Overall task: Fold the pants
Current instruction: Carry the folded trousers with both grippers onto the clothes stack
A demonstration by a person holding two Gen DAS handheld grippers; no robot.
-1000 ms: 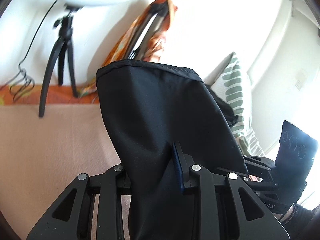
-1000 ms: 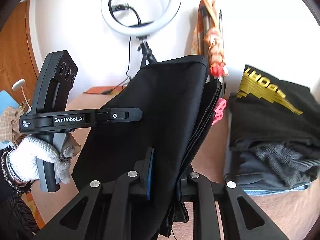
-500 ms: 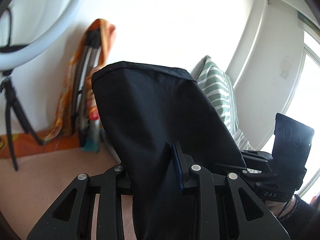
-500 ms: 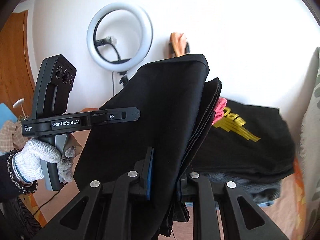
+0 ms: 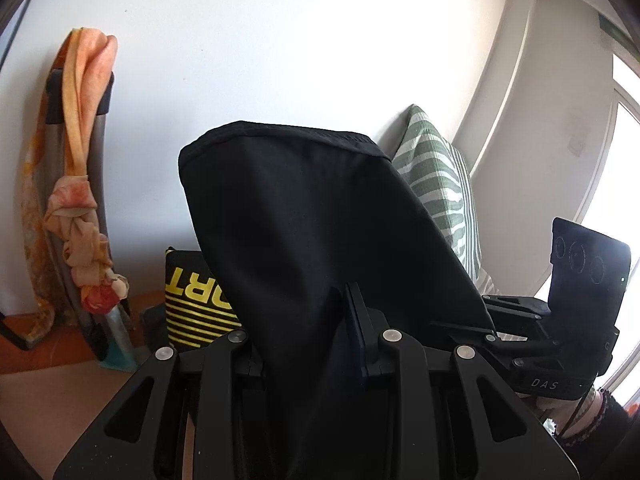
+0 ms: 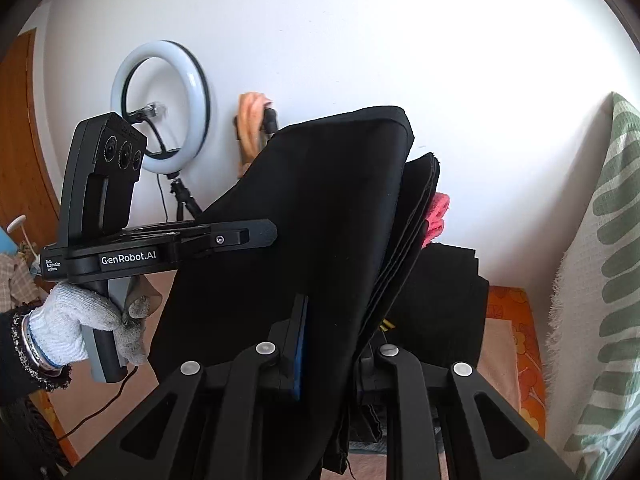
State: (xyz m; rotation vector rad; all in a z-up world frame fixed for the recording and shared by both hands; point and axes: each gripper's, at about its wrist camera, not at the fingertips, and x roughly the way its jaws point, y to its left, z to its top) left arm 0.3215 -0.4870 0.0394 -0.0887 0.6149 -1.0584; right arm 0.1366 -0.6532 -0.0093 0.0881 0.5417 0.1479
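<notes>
Two grippers carry our folded black pants [image 5: 320, 240] off the surface. Nearest, our left gripper [image 5: 312, 344] is clamped on one side of the bundle and our right gripper [image 6: 328, 344] on the other, equally close. The pants stand with their long axis running up and away, hem topmost. Beyond lies a pile of dark folded clothes [image 6: 448, 300].

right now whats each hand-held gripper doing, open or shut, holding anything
left hand-held gripper: closed on the black pants, held up off the surface.
right hand-held gripper: closed on the same black pants, on the folded layers.
</notes>
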